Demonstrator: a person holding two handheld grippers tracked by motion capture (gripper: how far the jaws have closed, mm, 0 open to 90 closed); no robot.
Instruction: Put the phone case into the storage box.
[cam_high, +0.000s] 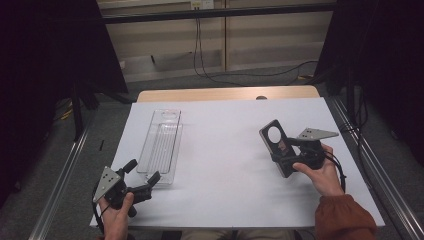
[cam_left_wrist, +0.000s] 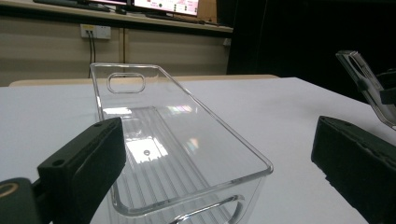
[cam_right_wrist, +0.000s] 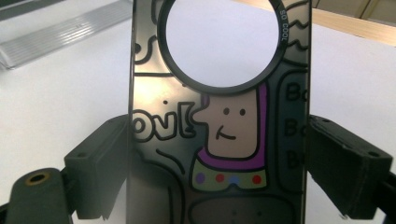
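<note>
A clear tray (cam_high: 162, 145) is laid lengthwise on the left half of the table (cam_high: 235, 165), its far end toward the back edge. The left gripper (cam_high: 142, 176) is placed just before the tray's near end, with that end's corner between its parted jaws. Well apart, on the right, a phone case (cam_high: 278, 146) is held across its width in the right gripper (cam_high: 287, 155), raised above the table.

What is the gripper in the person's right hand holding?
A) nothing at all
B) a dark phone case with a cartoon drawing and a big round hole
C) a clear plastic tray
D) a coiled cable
B: in the right gripper view the right gripper has its jaws on both side edges of the phone case, which bears a cartoon figure and a round hole; the clear tray lies on the table.
</note>
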